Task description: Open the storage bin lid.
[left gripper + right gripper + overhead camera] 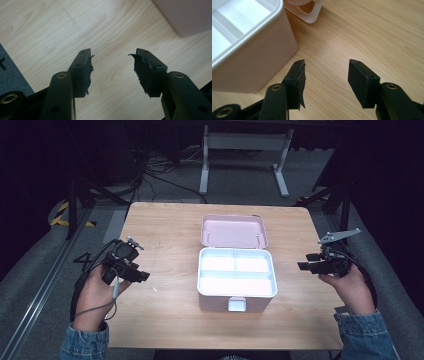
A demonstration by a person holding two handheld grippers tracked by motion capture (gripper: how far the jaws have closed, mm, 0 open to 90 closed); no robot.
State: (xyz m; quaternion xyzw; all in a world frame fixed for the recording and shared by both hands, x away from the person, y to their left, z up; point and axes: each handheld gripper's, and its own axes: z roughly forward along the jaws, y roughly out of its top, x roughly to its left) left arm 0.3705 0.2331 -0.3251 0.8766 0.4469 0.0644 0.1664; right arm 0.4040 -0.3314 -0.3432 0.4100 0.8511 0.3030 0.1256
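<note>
dark floor, cables and a white desk frame lie behind a light wooden table (165, 225) in the high view. a pink box (236, 285) sits at the table's middle with its lid (233, 231) thrown back and standing open behind it, and a white divided tray (236, 271) showing inside; a latch tab (236, 304) hangs at the front wall. the left gripper (136, 274) hovers well to the left of the box, and the right gripper (304, 264) hovers well to its right, each in a hand (95, 292), with nothing between their jaws.

from the left gripper view, the left gripper (113, 68) has its jaws spread wide over bare wood, and its pads (88, 72) look frayed at the edges. a pink corner of the box (186, 15) sits at the upper right, apart from the jaws.

from the right gripper view, the right gripper (325, 80) is likewise spread wide and holds nothing; the box wall (259, 62) stands just beside its left pad without touching, the white tray (242, 17) above it and a corner of the lid (310, 12) beyond.

judging from this, the work is at its outset, both tools poised either side of the open box. the next move probably calls for bringing one gripper in to steady the box while the other reaches the lid's edge, narrowing its jaws on the thin rim.
</note>
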